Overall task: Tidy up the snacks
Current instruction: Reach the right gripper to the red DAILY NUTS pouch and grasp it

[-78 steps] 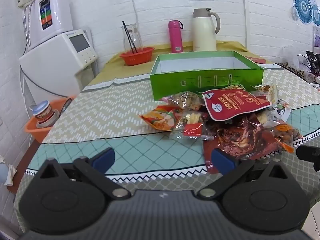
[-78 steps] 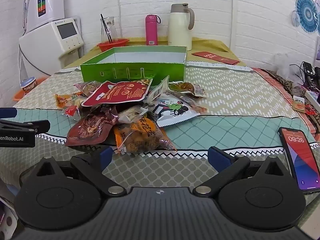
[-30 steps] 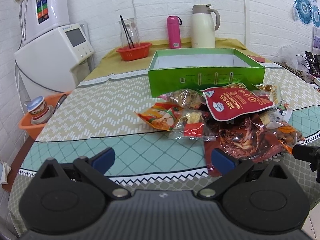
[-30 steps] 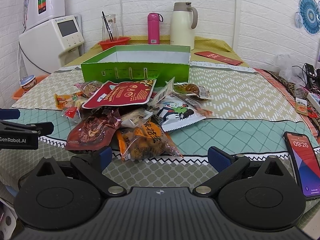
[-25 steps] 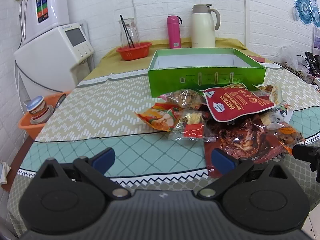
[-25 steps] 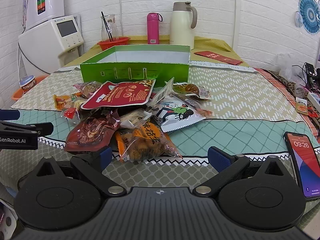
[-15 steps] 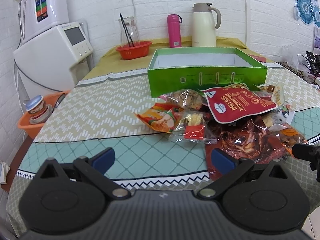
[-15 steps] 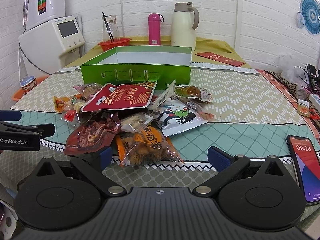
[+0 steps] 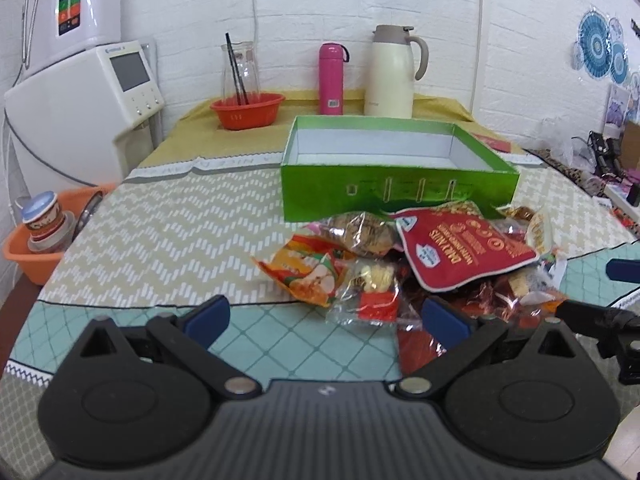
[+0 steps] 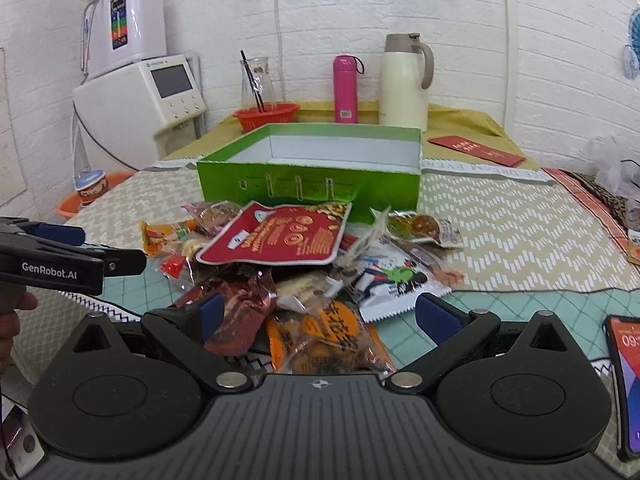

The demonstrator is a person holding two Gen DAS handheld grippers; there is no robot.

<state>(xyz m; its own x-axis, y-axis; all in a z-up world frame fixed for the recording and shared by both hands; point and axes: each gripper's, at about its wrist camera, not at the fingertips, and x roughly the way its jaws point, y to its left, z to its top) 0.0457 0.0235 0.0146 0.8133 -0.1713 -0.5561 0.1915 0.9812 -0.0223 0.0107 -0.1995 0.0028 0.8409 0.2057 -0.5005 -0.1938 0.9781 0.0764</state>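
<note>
A heap of snack packets lies on the table in front of an open green box, whose white inside holds nothing. On top lies a red nut pouch. Around it are an orange packet, a dark red packet, an orange-brown packet and a white cartoon packet. My left gripper stands open just short of the heap's left side. My right gripper is open, its blue pads either side of the orange-brown packet. Neither holds anything.
At the back stand a cream thermos jug, a pink flask and a red bowl with a glass carafe. A white appliance stands at left, an orange basin beside the table. A phone lies near right.
Both grippers have come forward and closer to the heap. The right one now has the orange-brown packet between its open fingers; the box looks nearer in both views.
</note>
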